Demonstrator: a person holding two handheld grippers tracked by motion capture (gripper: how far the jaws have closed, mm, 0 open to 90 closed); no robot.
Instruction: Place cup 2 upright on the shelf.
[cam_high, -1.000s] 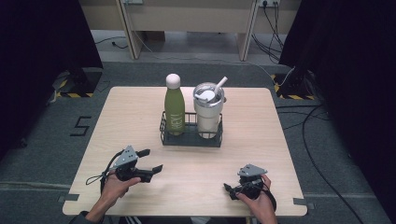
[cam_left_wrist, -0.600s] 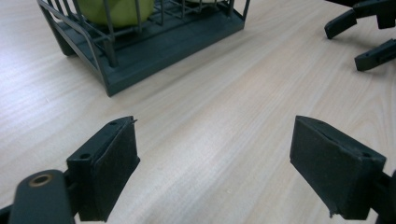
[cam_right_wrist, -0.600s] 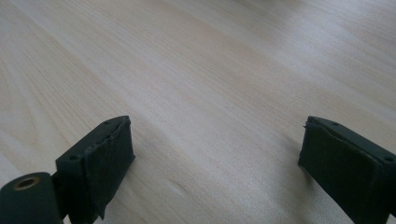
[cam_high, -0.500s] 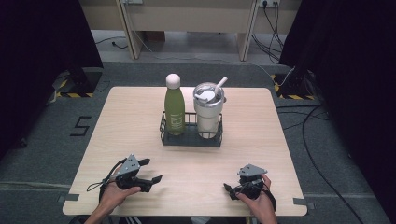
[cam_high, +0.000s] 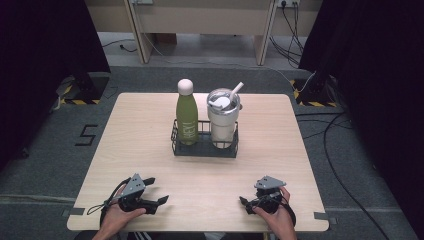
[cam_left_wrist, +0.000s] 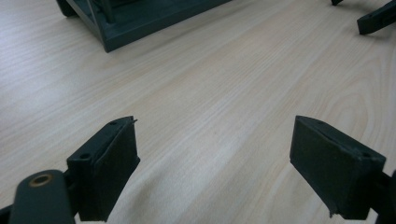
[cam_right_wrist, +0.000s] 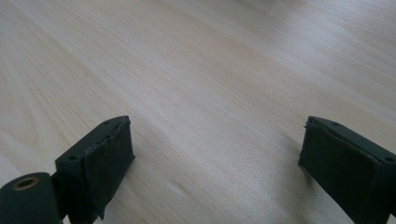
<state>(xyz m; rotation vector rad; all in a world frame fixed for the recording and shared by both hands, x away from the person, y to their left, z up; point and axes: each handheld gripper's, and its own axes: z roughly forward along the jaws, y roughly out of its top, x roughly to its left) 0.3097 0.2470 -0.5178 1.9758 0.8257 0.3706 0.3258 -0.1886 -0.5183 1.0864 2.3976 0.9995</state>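
A green bottle (cam_high: 187, 116) with a pale rounded cap stands upright in the left compartment of a dark wire caddy (cam_high: 205, 149), and a steel tumbler (cam_high: 223, 119) with a lidded top and a white straw leaning to the right stands in the right compartment, the two just beside each other. The caddy sits a little behind the middle of the light wooden table (cam_high: 280, 135), well apart from both grippers, which lie near the front edge. The left gripper (cam_high: 156, 191), held in the person's left hand (cam_high: 116, 220), rests low over the front left part of the table with its jaws spread wide and nothing between them; in the left gripper view the left gripper (cam_left_wrist: 215, 149) shows bare wood grain between its jaws, and a corner of the caddy (cam_left_wrist: 135, 23) lies farther off at the upper left. The right gripper (cam_high: 245, 202), held in the right hand (cam_high: 278, 216), sits at the front right, likewise with its jaws wide apart and holding nothing; in the right gripper view the right gripper (cam_right_wrist: 215, 154) looks over bare tabletop. A cable (cam_high: 107, 205) loops from the left gripper toward the table edge.
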